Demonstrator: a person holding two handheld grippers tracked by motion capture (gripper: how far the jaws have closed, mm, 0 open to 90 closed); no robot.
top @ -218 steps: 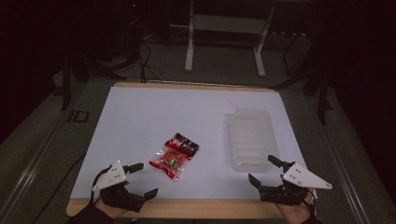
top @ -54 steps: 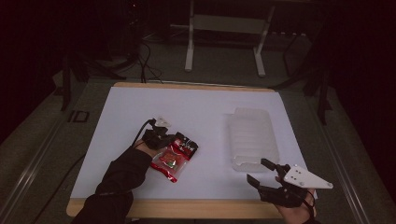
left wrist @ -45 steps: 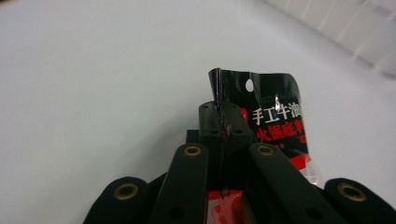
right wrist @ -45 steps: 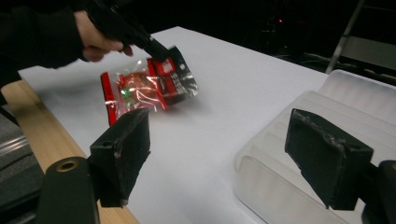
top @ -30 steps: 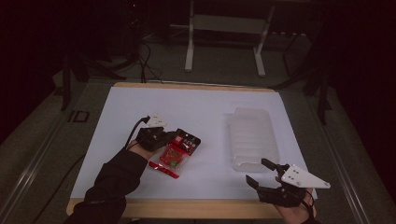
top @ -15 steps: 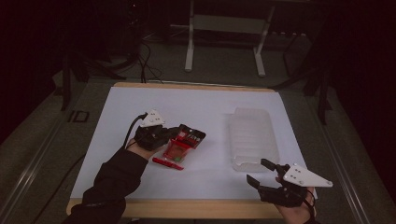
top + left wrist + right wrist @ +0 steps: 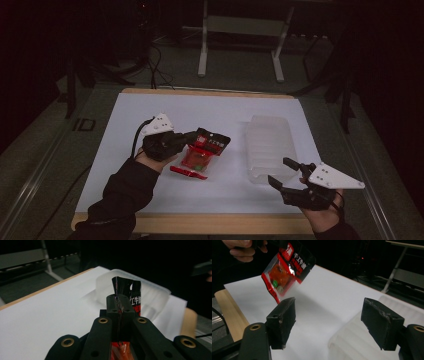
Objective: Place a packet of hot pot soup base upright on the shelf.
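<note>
Left tongs point(image 7: 189, 138) clamped on top edge of red-black plastic snack packet point(image 7: 202, 152), lifted over tabletop middle. Right tongs point(image 7: 284, 172) open, empty, jaws just narrowing. I keep grip firm, carry level toward clear plastic tray point(image 7: 267, 145) at right edge.

The red and black snack packet point(image 7: 287, 267) carries white Chinese characters on its black band; in the right gripper view they are too small to read surely. The floor marking point(image 7: 83, 124) beside the table reads "ID".

A clear ribbed plastic tray point(image 7: 267, 147) sits on the white-topped wooden counter point(image 7: 210, 107), a grey metal stand point(image 7: 240, 30) on the floor beyond.
</note>
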